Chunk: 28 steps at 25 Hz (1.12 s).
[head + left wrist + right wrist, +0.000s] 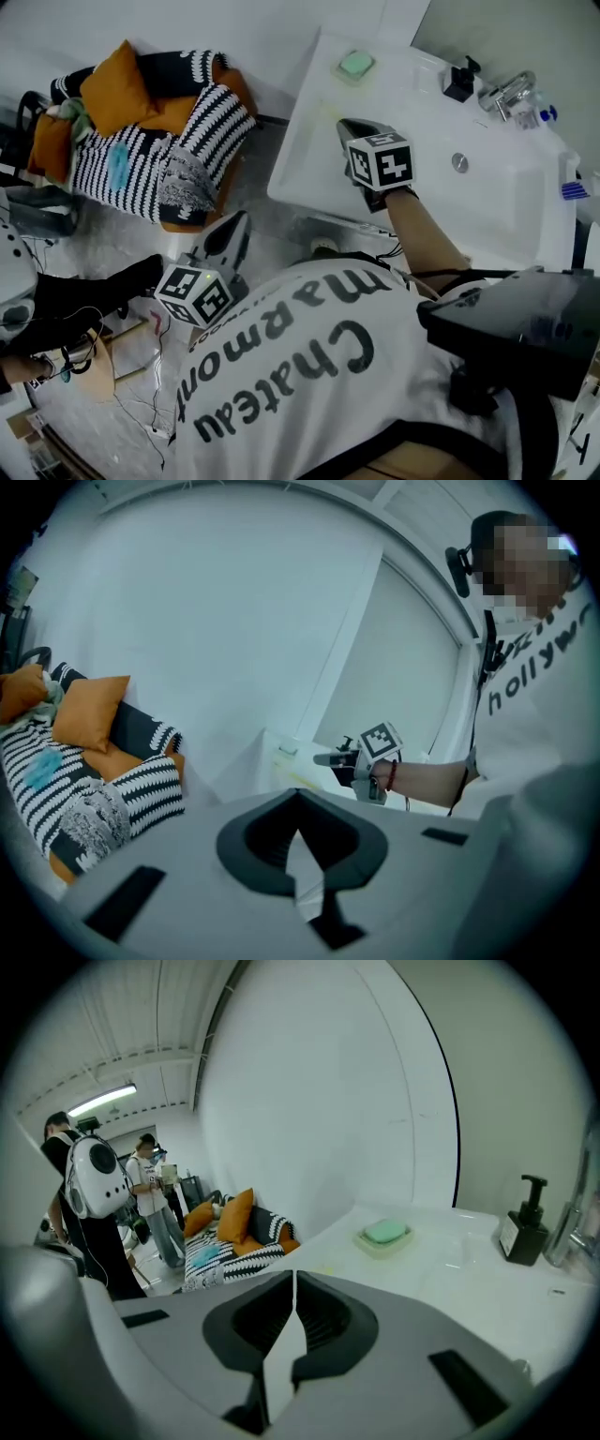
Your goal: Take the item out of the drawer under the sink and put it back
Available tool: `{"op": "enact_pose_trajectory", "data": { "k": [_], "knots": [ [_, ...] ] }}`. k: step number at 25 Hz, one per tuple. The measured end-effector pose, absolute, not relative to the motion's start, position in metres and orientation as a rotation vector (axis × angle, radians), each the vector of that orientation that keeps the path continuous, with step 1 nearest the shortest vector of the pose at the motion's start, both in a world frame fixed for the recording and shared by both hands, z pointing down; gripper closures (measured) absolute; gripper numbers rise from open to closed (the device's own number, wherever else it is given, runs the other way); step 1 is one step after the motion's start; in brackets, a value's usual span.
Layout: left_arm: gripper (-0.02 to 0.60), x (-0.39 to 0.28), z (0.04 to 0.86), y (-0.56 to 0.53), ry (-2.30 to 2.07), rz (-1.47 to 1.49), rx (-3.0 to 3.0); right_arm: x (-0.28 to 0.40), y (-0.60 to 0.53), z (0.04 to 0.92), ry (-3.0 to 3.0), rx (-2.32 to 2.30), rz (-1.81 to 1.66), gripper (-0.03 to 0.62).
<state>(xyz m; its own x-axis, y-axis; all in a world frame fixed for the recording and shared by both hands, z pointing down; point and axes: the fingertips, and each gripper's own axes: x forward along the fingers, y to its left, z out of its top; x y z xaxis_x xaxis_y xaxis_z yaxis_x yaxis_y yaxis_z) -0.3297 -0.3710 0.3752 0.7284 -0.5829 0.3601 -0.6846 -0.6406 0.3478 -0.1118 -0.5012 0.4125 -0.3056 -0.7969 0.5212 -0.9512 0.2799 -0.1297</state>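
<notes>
Sink, green soap in dish

A: Lettering, item one?
B: Shirt, white, head view, 6 o'clock: black print "Chateau Marmont", seen inverted. Left gripper view, 3 o'clock: shirt shows "hollyw", cut off at the edge.
A: Signs?
B: Square black-and-white markers: cube at 7 o'clock, cube at 1 o'clock. Dispenser label: too small to read.

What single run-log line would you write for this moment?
left hand-held gripper: shut, empty | right hand-held gripper: shut, empty, above sink
</notes>
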Motion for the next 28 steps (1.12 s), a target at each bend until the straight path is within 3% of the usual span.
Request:
{"op": "enact_pose_trajectory", "data": {
  "k": [6, 28],
  "knots": [
    [0.574, -0.324, 0.369, -0.354, -0.883, 0.298, 2.534, -0.131, -0.448, 0.382, -2.307, 1.616, 0.601, 0.583],
    [0.574, -0.344, 0.385, -0.247, -0.68, 0.235, 2.56, -0.137, -0.28, 0.408, -2.084, 1.765, 0.555, 0.583]
  ]
}}
